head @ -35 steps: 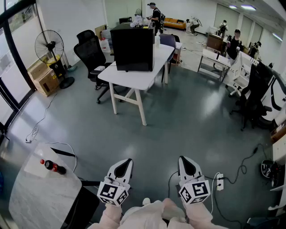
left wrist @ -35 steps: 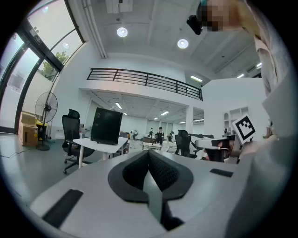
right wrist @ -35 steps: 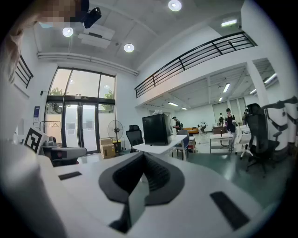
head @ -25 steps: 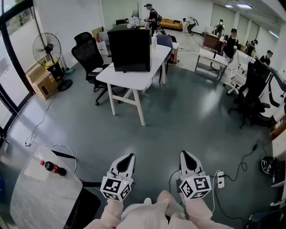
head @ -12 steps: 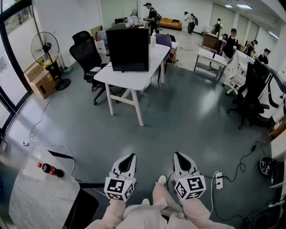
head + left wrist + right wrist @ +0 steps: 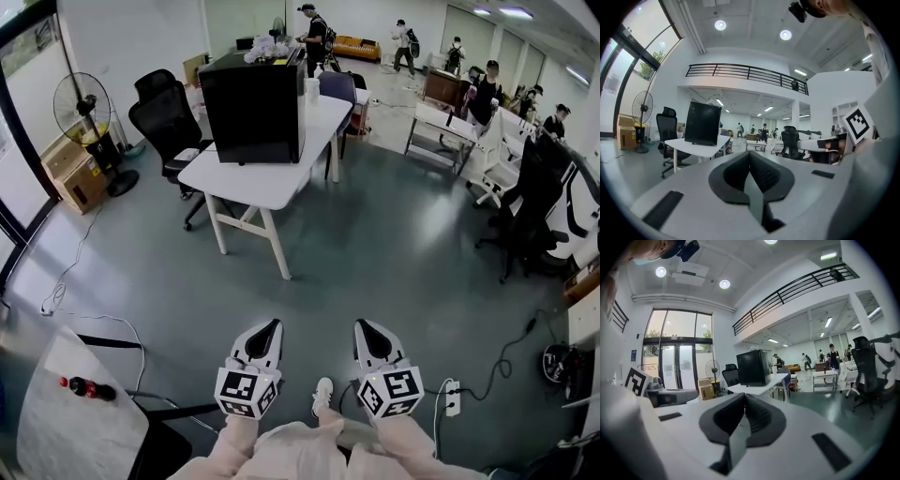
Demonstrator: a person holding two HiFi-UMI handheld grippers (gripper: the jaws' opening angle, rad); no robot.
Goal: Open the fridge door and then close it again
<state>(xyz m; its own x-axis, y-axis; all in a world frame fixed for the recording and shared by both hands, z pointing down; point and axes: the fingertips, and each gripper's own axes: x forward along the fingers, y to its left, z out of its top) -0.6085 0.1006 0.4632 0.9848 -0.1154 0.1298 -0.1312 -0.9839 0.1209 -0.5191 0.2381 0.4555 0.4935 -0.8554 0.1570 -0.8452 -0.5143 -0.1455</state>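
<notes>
The fridge (image 6: 251,108) is a black box standing on a white table (image 6: 272,187) at the upper left of the head view, its door shut. It is several steps away across the grey floor. My left gripper (image 6: 272,325) and right gripper (image 6: 361,326) are side by side at the bottom, pointing towards it, both shut with nothing between their pads. In the left gripper view the fridge (image 6: 703,124) stands left of my closed left gripper (image 6: 750,154). In the right gripper view the fridge (image 6: 753,367) is just above my closed right gripper (image 6: 744,397).
A black office chair (image 6: 164,112), a standing fan (image 6: 80,103) and cardboard boxes (image 6: 70,173) sit left of the table. A small marble-topped table (image 6: 56,431) with a cola bottle (image 6: 84,387) is at lower left. A power strip (image 6: 452,398) and cables lie at right, near another black chair (image 6: 534,206).
The whole view has advanced: the fridge and table look larger and nearer, the small table with the bottle has slid towards the bottom left, and both grippers came forward together, still shut.
</notes>
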